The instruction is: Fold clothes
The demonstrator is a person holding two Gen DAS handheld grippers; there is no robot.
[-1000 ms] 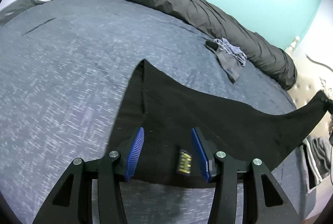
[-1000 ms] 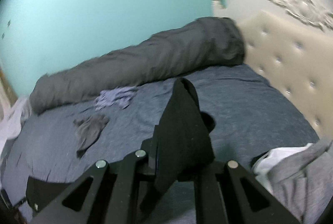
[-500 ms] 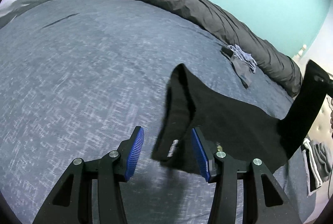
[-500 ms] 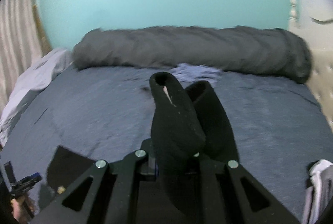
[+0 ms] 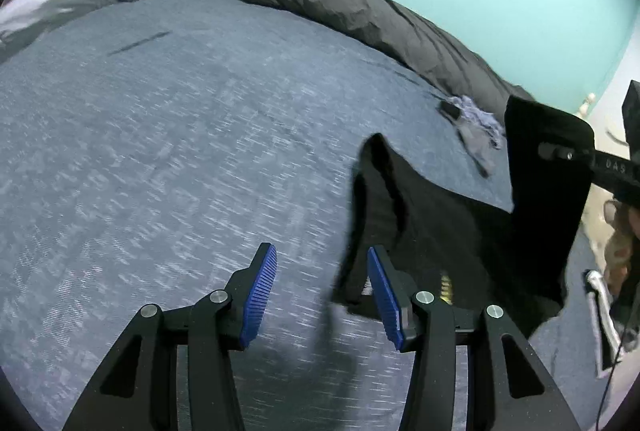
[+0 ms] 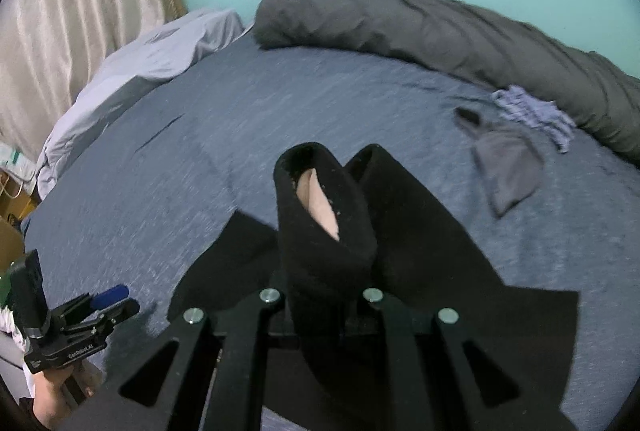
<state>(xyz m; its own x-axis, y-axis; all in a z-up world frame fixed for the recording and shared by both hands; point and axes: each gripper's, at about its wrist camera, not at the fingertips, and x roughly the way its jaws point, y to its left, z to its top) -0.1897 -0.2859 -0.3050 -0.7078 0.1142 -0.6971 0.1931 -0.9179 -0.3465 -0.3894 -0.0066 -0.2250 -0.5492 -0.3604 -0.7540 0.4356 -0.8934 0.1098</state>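
Black garment (image 6: 400, 239) clamped in right gripper (image 6: 320, 295), lifted at 12 o'clock. Left gripper (image 5: 322, 291) parted, nothing held. Risk: unpinned end dragged, fold bunched.

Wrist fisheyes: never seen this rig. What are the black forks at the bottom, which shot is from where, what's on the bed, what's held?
No robot here: a person carries a two-finger gripper in each hand, with a fisheye camera on each looking along its fingers. The black forks are those fingers.

In the left wrist view, the left gripper is open and empty, its blue pads apart over the blue-grey bedsheet. The right gripper enters that view at the right edge.

In the right wrist view, the right gripper is shut on a black garment, lifting one end while the rest trails on the sheet. The left gripper also shows at the lower left of this view.

Also on the bed: a rolled dark grey duvet along the teal wall, a pale pillow, and a small pile of grey and blue clothes.
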